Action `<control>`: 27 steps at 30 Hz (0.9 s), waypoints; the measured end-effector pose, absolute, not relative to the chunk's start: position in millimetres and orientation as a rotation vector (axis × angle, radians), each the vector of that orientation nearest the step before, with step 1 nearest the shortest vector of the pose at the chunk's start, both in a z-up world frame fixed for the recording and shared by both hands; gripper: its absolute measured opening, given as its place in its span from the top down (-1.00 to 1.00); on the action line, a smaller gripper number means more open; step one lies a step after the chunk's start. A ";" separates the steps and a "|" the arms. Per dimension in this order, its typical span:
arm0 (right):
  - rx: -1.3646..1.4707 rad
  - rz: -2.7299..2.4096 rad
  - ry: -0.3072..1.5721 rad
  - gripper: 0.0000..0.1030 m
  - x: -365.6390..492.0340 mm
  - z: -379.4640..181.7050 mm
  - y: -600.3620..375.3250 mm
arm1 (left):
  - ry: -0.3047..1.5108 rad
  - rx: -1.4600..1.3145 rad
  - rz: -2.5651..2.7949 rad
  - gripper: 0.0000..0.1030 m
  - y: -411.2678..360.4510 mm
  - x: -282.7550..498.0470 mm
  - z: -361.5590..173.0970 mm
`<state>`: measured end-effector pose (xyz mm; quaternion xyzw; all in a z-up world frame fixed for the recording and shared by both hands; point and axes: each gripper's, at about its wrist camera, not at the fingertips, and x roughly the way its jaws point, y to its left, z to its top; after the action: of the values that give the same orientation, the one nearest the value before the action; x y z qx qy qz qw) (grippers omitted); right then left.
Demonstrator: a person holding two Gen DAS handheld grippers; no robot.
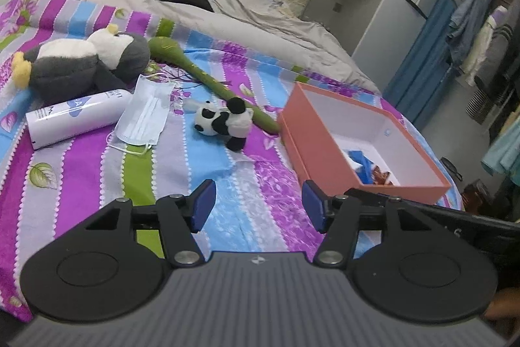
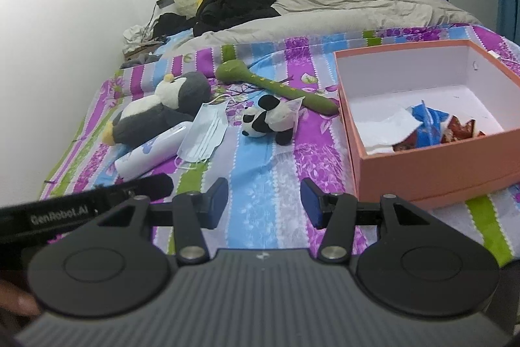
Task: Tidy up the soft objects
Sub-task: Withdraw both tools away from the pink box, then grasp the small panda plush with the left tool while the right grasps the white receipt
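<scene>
Panda plush lying on its side on the striped bed, between a face mask and an open pink box, against a green plush stick; penguin plush and white bottle beyond. Left tool and right tool hover above the cover, both parted, gripping nothing.

On the bed the panda toy lies in the middle; the box sits to its right, the face mask and bottle to its left; the penguin plush behind the bottle; the long plush just behind the panda.
</scene>
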<state>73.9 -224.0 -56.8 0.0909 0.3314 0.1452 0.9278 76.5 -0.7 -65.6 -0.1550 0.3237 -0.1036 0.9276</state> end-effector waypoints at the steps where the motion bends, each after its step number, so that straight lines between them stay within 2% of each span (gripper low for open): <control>1: 0.188 0.296 0.680 -0.01 80.2 -59.3 -221.8 | 0.666 -0.324 -0.209 -0.25 1.3 84.0 -70.3; 15: 0.189 0.276 0.690 0.02 190.2 -99.0 -198.5 | 0.680 -0.493 -0.170 -0.25 28.8 205.3 -153.2; 17: 0.198 0.267 0.685 0.08 206.5 -105.0 -194.3 | 0.678 -0.527 -0.166 -0.25 31.8 220.4 -161.9; 27: 0.290 0.220 0.651 0.10 282.0 -121.8 -181.5 | 0.661 -0.677 -0.135 -0.24 44.2 281.7 -196.8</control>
<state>282.0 -181.5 -121.8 0.1418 0.3179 0.1076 0.9313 281.7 44.2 -196.8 -0.3260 0.3182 -0.0649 0.8878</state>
